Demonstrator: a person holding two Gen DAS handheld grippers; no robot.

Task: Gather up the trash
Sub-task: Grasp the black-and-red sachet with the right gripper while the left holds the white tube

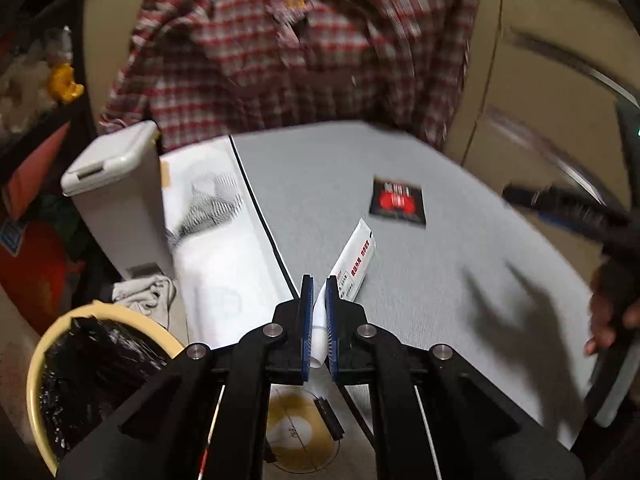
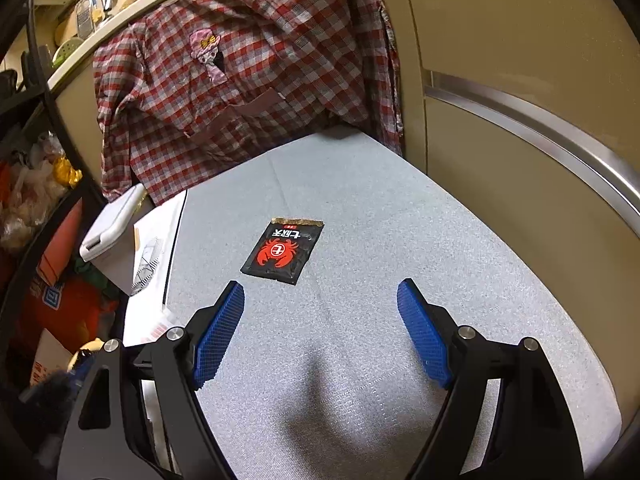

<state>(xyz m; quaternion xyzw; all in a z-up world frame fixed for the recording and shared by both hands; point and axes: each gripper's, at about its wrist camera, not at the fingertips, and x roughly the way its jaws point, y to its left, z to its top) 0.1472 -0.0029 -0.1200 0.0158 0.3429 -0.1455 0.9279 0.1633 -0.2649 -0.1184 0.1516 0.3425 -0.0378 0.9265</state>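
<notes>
My left gripper (image 1: 319,284) is shut on a white sachet with red print (image 1: 354,262), held above the left edge of the grey table (image 1: 420,280). A black packet with a red crab (image 1: 397,200) lies flat on the table beyond it; it also shows in the right wrist view (image 2: 283,253). My right gripper (image 2: 320,292) is open and empty, hovering over the table just short of the black packet. A yellow bin lined with a black bag (image 1: 84,368) stands on the floor at lower left, below the left gripper.
A white lidded bin (image 1: 116,184) and a white box (image 1: 216,240) stand left of the table. A red plaid shirt (image 2: 240,72) hangs behind the table. Beige cabinet doors (image 2: 520,120) are on the right. Cluttered shelves and bags (image 2: 36,200) fill the left.
</notes>
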